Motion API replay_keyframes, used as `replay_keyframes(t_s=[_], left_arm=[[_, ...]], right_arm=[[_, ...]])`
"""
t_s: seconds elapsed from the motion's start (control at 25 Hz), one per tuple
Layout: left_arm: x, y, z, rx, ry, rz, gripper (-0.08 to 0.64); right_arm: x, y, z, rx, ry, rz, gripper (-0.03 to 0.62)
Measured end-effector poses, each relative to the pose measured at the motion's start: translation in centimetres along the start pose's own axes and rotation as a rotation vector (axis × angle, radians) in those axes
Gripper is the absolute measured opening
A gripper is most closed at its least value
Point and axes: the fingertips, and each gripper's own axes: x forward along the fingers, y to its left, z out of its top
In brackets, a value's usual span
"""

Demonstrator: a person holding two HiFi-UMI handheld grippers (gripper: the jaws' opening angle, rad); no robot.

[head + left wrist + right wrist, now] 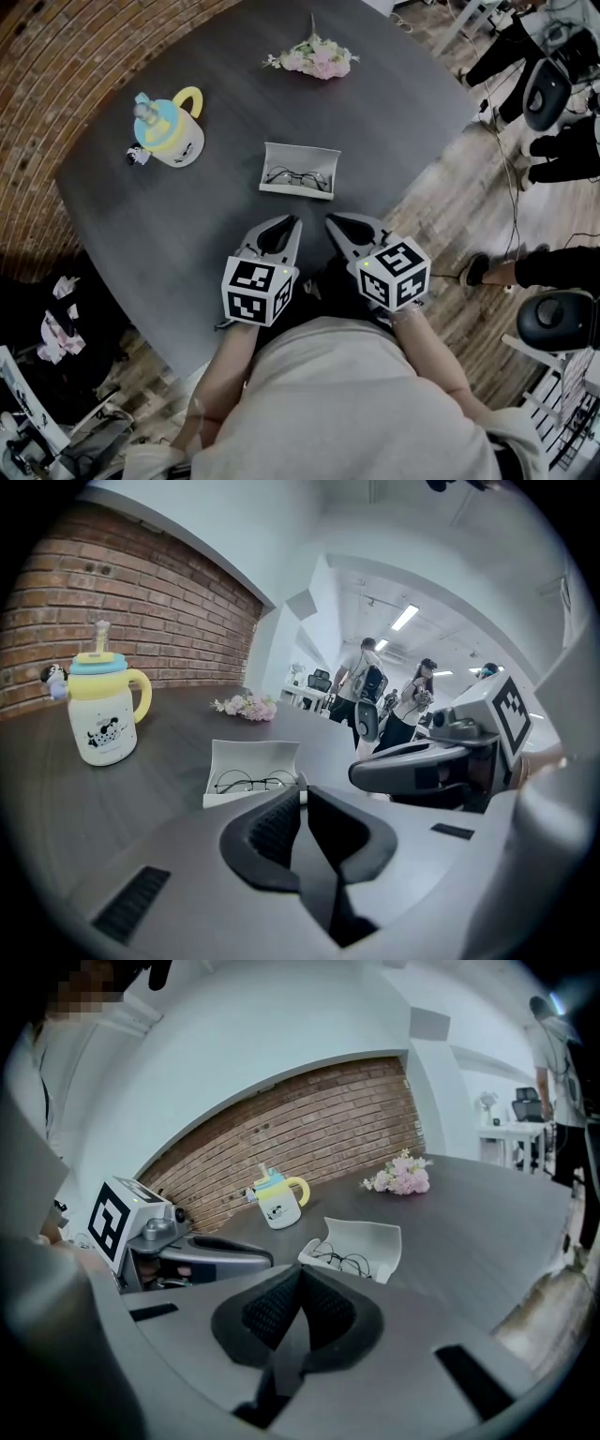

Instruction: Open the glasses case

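A white glasses case (299, 170) lies open on the dark table (187, 234), lid raised, with thin-framed glasses (298, 177) inside. It also shows in the left gripper view as the case (251, 771) and in the right gripper view as the case (361, 1243). My left gripper (296, 220) is shut and empty, just in front of the case, nearer the table's front edge. My right gripper (329, 221) is shut and empty beside it. Neither touches the case. The left gripper (302, 794) and right gripper (300, 1272) show pads pressed together.
A yellow and blue child's cup (172, 127) stands at the back left. A small pink flower bunch (314, 58) lies at the far side. A brick wall (56, 56) runs behind. People (544, 103) and chairs stand on the wooden floor to the right.
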Motion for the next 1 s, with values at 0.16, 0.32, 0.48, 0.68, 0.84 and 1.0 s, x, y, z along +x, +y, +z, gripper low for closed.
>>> replay_keyframes(t_s=[0.16, 0.32, 0.48, 0.68, 0.84, 1.0], left_arm=[[0.0, -0.1, 0.1, 0.016, 0.007, -0.002, 0.041], [0.2, -0.2, -0.2, 0.027, 0.02, -0.009, 0.041], [0.2, -0.4, -0.7, 0.033, 0.035, -0.014, 0.041], [0.2, -0.3, -1.3, 0.034, 0.058, -0.018, 0.041], [0.1, -0.1, -1.7, 0.031, 0.066, -0.017, 0.041], [0.0, 0.1, -1.8, 0.023, 0.073, -0.016, 0.041]], right_arm=[[0.0, 0.2, -0.2, 0.005, 0.009, 0.004, 0.005], [0.3, -0.1, -0.6, 0.014, 0.022, -0.005, 0.005], [0.4, 0.0, -1.3, 0.021, 0.04, -0.007, 0.005], [0.7, 0.8, -1.3, 0.014, 0.037, 0.032, 0.005], [0.7, 0.7, -1.5, 0.012, 0.043, 0.029, 0.005], [0.7, 0.3, -1.7, 0.021, 0.046, 0.023, 0.005]])
